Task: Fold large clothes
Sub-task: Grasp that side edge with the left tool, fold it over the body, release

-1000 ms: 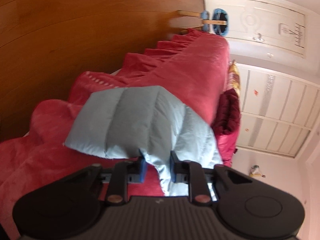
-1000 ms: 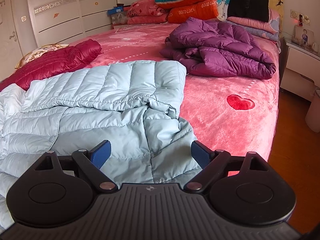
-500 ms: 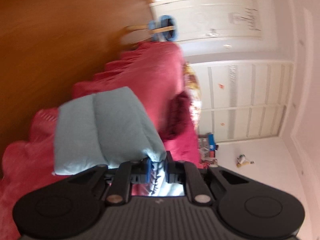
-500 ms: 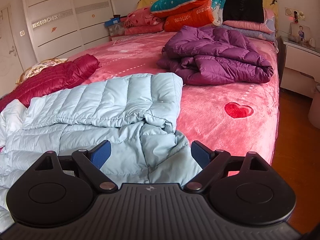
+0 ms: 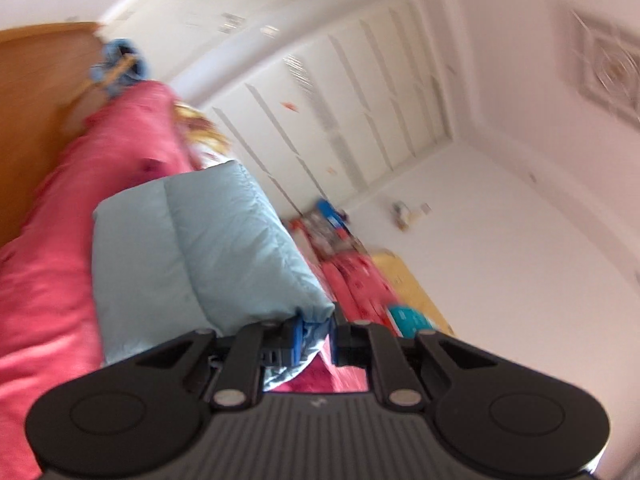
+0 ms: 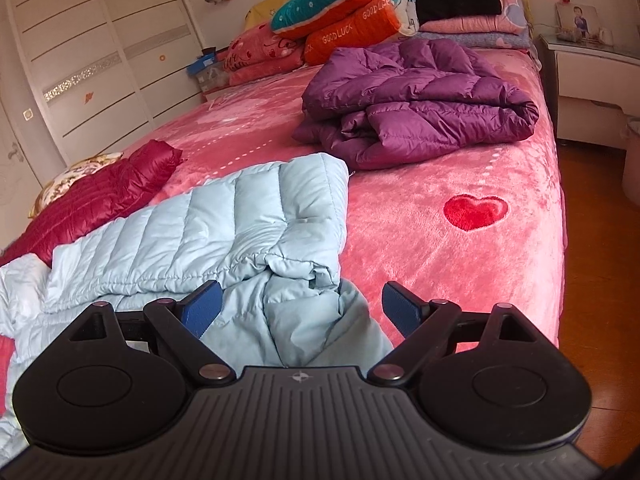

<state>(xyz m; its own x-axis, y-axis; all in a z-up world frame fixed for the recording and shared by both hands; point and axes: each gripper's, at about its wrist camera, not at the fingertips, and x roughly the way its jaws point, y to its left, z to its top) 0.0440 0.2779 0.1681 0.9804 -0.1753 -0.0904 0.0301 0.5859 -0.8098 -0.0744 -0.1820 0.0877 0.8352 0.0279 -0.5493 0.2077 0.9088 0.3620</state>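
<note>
pinching light-blue down jacket (image 5: 208,248) edge

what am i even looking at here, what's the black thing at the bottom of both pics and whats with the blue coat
The black shape is a hand-held gripper a person carries, one in each hand, each with a camera looking along its two fingers. The tilted, blurry picture is from the left gripper: it is shut on an edge of the light blue down jacket. The other picture is from the right gripper, which is open above the same jacket spread on the pink bed. A purple jacket and a dark red jacket also lie there, with pillows at the head.
</note>
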